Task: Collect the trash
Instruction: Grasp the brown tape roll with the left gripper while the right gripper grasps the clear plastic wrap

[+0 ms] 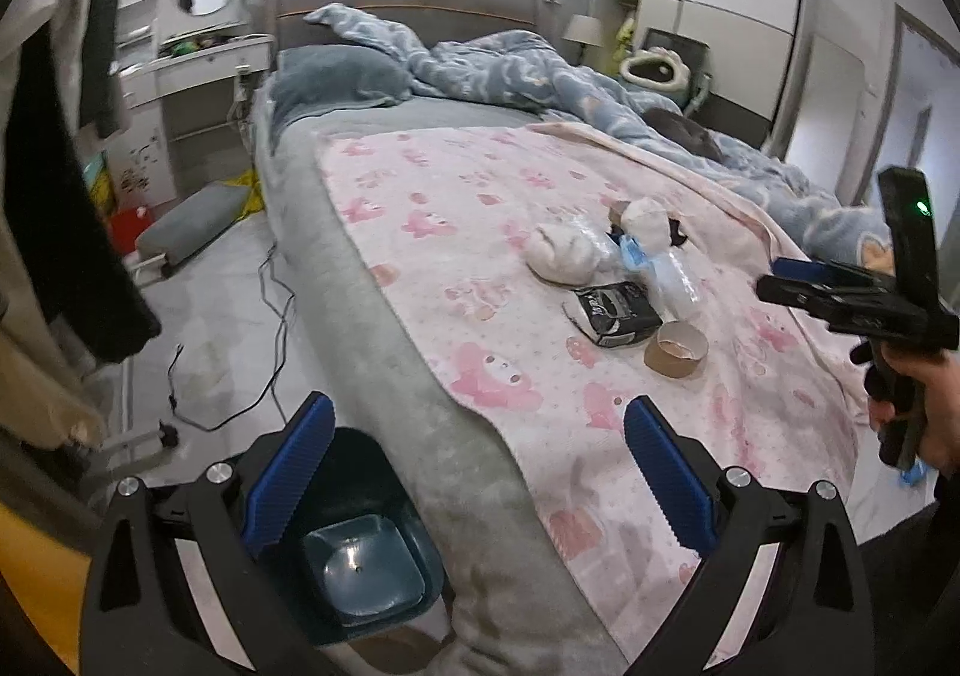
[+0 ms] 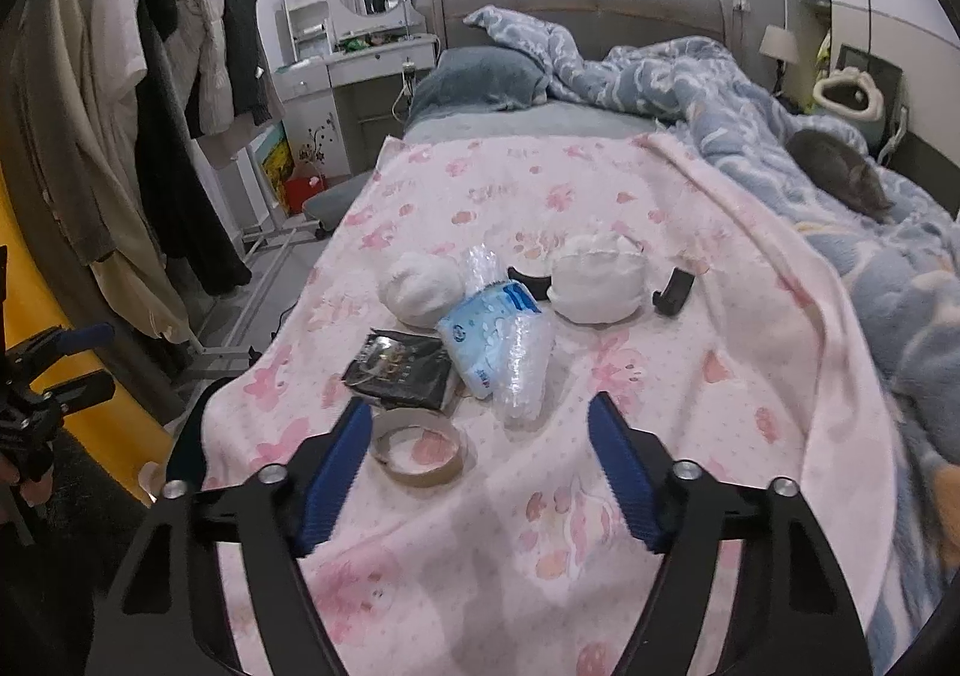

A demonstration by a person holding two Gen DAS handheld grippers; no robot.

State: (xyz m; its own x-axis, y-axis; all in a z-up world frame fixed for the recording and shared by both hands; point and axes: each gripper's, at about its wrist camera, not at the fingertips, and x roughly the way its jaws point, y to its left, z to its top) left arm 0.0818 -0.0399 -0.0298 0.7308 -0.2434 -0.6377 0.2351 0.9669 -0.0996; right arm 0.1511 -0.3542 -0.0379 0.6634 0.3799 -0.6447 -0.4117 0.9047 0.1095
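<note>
While both claws hang above the near end of the bed, the trash lies in a loose heap on the pink blanket. Taking the cardboard tape ring as the landmark: it lies flat, hole upward, just ahead of the right gripper, touching or almost touching its left finger. That claw is released, jaws spread wide and holding nothing. Just beyond the ring lies the black packet, and to the right of that the clear plastic wrapper, its long axis running away from the claw and slightly leftward. Farther back sit two white wads.

The left gripper is likewise released and empty, well short of the ring, which lies ahead and to its right. The right claw is judged the nearer one for a first pick.

The dark blue bin stands on the floor against the bed's side, below the left claw's left finger; its bottom shows bare, so it looks empty.
</note>
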